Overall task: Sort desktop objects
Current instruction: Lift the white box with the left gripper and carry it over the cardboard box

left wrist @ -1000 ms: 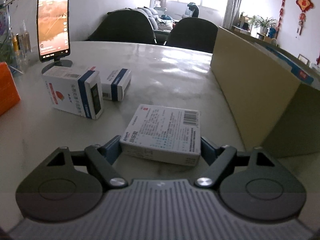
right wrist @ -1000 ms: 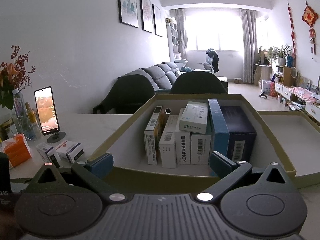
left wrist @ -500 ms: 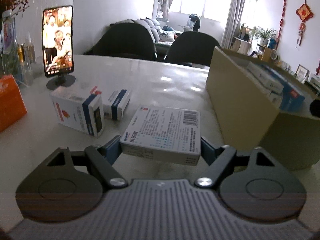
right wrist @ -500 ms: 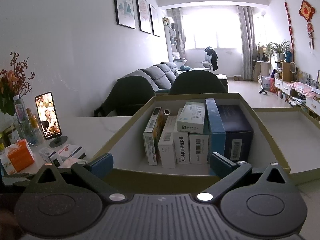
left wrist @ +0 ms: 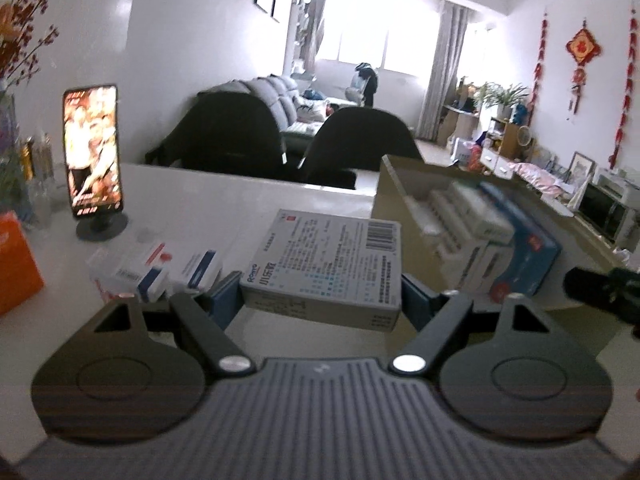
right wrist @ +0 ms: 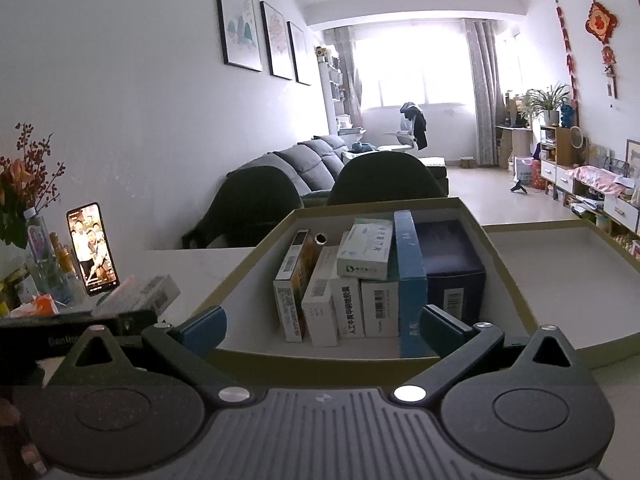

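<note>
A: What step is this?

B: The carry, I'd say. The left tool (left wrist: 322, 300) is clamped on the flat white medicine carton (left wrist: 328, 264) by its two short sides, and the carton hangs clear of the worktop (left wrist: 224, 196), just left of the open cardboard box (left wrist: 396, 208).

A: And the right tool (right wrist: 322, 326)?

B: Jaws wide, nothing between them, hovering at the box's near rim (right wrist: 320, 364).

A: What does the next move call for?

B: Likely swinging the carton over the box's left wall. The packs inside (right wrist: 360, 280) stand upright and close, with free floor left of them, so the carton probably needs tipping on edge to join the row.

A: What's left to sort?

B: Two small white-and-blue cartons (left wrist: 160, 268) lie left of the box, near the held one. Beyond them a phone on a stand (left wrist: 94, 152) plays video, an orange pack (left wrist: 16, 264) sits at the left edge.

A: The room?

B: Past the box: two dark chairs (left wrist: 352, 136), a grey sofa (right wrist: 304, 164), a bright curtained window (right wrist: 416, 68), red hangings (left wrist: 582, 48) on the right wall.
</note>
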Demonstrator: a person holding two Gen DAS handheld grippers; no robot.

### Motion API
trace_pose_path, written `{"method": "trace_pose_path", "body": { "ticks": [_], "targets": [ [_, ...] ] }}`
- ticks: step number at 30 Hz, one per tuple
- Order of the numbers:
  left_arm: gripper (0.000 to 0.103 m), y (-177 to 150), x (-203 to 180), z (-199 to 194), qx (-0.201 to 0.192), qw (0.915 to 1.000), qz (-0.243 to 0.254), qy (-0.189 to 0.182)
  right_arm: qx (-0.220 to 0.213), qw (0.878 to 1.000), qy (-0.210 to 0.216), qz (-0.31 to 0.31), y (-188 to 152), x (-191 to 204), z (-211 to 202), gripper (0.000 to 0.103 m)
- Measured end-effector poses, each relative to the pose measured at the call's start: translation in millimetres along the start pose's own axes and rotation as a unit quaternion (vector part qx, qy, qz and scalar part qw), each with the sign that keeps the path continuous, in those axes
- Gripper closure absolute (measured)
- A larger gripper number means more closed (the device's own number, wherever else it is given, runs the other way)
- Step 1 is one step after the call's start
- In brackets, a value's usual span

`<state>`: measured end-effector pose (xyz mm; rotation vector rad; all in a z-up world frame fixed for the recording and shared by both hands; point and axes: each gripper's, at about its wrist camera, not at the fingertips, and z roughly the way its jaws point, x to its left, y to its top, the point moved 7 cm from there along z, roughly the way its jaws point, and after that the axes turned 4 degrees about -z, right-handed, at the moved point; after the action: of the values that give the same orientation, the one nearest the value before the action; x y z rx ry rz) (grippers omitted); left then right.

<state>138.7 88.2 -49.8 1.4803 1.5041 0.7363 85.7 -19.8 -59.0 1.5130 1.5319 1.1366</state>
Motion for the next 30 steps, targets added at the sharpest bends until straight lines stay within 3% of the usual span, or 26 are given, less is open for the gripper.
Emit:
{"method": "trace_pose_path", "body": {
  "ticks": [13,30],
  "targets": [
    [0.022,26,-51,21,0.015,0.9981,0.033,-0.049,-0.013,1.0,-0.02,0.017,3,-25,-8,0.0],
    [0.022,48,-131,86,0.089,0.9882,0.062,-0.108,-0.02,0.998,-0.046,0.029,3,-60,-7,0.0]
  ]
}}
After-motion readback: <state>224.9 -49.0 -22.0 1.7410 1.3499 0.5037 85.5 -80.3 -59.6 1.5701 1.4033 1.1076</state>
